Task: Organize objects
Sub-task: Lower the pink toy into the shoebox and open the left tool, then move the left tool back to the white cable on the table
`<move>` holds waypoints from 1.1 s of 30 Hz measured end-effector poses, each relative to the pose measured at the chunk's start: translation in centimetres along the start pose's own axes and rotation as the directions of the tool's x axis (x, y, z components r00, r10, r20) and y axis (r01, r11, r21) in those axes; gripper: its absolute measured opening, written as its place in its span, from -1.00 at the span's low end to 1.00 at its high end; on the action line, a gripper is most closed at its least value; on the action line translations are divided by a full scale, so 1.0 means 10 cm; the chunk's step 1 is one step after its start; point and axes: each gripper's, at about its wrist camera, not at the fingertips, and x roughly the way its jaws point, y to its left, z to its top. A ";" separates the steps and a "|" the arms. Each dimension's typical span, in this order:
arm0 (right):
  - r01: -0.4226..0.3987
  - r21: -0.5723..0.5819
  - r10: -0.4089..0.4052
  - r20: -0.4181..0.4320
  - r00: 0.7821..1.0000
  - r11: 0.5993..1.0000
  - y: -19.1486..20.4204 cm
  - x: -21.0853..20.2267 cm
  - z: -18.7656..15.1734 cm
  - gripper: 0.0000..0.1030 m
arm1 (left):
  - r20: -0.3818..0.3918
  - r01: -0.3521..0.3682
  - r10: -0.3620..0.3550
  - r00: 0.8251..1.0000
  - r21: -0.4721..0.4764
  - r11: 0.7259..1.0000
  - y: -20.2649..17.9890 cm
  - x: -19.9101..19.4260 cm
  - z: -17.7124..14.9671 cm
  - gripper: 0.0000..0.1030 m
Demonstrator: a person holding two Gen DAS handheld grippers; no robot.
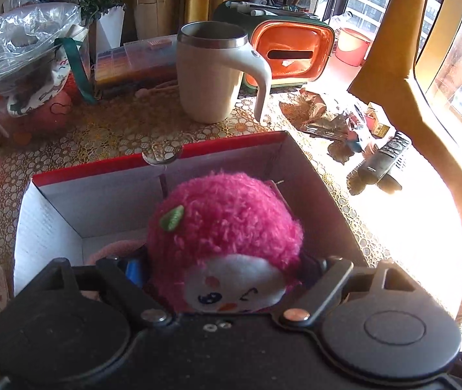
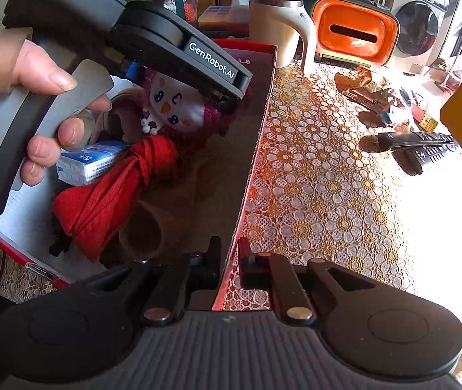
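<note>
A fuzzy pink plush toy point(image 1: 231, 221) with a white face fills the wide gap between my left gripper's point(image 1: 224, 269) fingers, its fur against both. It hangs low in an open cardboard box point(image 1: 101, 169) with a red rim. In the right wrist view the toy's face point(image 2: 172, 104) shows under the left gripper's housing point(image 2: 166, 32), which a hand point(image 2: 36, 74) holds. My right gripper point(image 2: 229, 256) is shut on the box's right wall point(image 2: 256, 149). In the box lie a knotted red cloth point(image 2: 110, 188), a tissue pack point(image 2: 91, 162) and a brown roll point(image 2: 143, 230).
Behind the box stand a cream mug point(image 1: 211, 71) with a steel rim and an orange container point(image 1: 291, 53). To the right, crumpled wrappers point(image 1: 321, 113) and dark remote controls point(image 1: 383, 159) lie on the lace tablecloth point(image 2: 312, 195). A full plastic bag point(image 1: 26, 39) sits at the far left.
</note>
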 end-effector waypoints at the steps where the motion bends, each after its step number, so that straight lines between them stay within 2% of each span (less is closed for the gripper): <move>1: -0.002 0.003 0.002 0.000 1.000 1.000 -0.01 0.00 0.00 -0.79 | 0.001 0.004 -0.004 1.000 -0.007 1.000 0.02 0.01 0.01 0.69; 8: -0.005 0.012 0.005 -0.001 1.000 1.000 -0.02 0.01 0.00 -0.79 | 0.026 0.028 -0.027 0.999 -0.043 0.999 0.09 -0.04 0.03 0.80; 14: 0.002 0.011 -0.002 -0.004 1.000 1.000 -0.01 0.00 0.00 -0.79 | 0.053 0.038 -0.036 0.998 -0.047 0.998 0.16 -0.22 0.01 0.82; 25: 0.009 0.017 -0.009 -0.012 1.000 1.000 0.01 0.00 0.01 -0.79 | 0.124 0.045 -0.039 0.992 -0.045 0.998 0.44 -0.88 -0.09 0.82; 33: 0.031 -0.003 -0.031 -0.027 0.999 1.000 0.05 0.02 0.00 -0.79 | 0.166 0.039 -0.032 0.986 -0.037 0.999 0.70 -1.36 -0.27 0.82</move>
